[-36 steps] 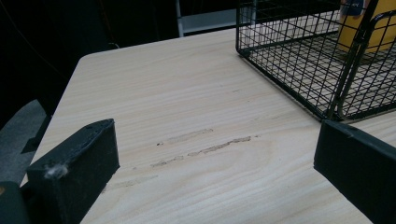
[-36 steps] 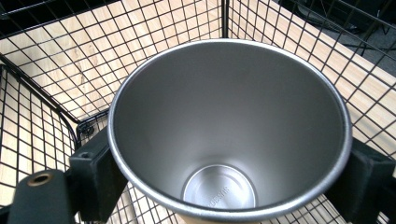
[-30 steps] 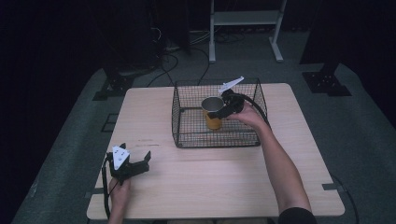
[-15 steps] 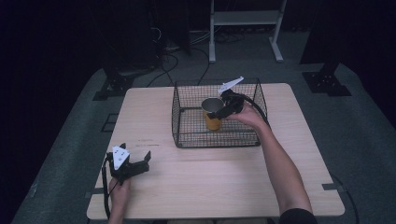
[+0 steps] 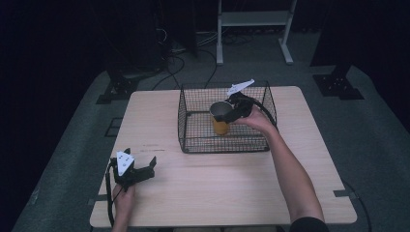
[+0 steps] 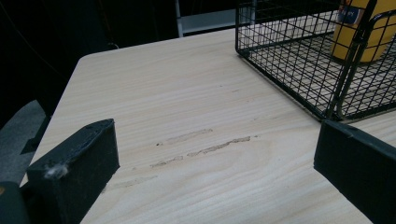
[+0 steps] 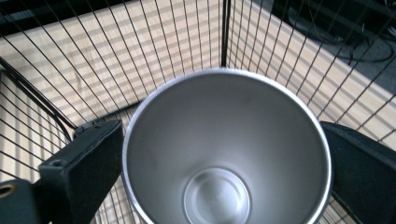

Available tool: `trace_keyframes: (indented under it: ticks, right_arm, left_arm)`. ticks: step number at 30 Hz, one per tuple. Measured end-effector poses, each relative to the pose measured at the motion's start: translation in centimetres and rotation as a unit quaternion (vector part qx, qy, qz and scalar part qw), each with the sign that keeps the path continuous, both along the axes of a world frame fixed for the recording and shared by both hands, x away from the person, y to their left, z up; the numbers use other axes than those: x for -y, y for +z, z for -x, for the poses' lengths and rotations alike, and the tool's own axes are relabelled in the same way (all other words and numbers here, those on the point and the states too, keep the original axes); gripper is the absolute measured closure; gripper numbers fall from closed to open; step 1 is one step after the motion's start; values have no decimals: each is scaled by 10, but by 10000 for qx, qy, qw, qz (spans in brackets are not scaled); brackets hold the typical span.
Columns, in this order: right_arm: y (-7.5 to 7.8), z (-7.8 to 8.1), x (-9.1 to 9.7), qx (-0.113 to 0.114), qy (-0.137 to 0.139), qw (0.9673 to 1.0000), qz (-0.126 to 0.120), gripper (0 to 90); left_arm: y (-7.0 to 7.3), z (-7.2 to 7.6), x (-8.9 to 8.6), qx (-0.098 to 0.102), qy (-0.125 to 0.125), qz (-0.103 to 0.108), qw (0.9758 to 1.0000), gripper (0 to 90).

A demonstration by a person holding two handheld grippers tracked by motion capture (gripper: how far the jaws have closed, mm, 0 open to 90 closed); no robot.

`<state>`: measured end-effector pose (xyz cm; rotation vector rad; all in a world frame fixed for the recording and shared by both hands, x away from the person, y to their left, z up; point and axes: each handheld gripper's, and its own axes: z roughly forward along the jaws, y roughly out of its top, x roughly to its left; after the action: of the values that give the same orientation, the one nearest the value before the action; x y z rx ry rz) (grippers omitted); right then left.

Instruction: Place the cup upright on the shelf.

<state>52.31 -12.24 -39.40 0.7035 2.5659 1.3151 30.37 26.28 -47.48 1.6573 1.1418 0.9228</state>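
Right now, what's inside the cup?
The cup is empty: bare steel walls and bottom, with the right gripper straddling its rim. The basket floor beneath it is covered.

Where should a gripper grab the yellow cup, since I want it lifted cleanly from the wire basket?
Near its rim, from above: the cup stands upright and open inside the basket, whose mesh walls block the sides. The right gripper straddles it that way.

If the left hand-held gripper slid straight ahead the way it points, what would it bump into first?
Probably the wire basket: bare table lies ahead of the left hand-held gripper, then the basket's near corner, though depth is uncertain.
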Motion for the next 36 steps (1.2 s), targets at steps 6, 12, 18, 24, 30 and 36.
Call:
trace_keyframes:
  ticks: [6,12,18,24,30,36]
  right_arm:
    - [17,2,6,134,-96,9994,-298,22]
    - [29,8,9,248,-125,9985,-471,22]
    - [40,18,14,290,-85,9975,-637,22]
    - [48,31,19,227,-94,9974,-682,23]
    - [53,42,25,260,-111,9974,-657,23]
    - [59,50,35,241,-126,9968,-749,24]
  left_arm:
    - [0,0,0,1,5,9,10000,0]
    - [0,0,1,3,9,1,10000,0]
    - [0,0,1,40,11,1,10000,0]
    - [0,0,1,35,-13,-12,10000,0]
    - [0,0,1,33,-23,-20,10000,0]
    - [0,0,1,36,-28,-29,10000,0]
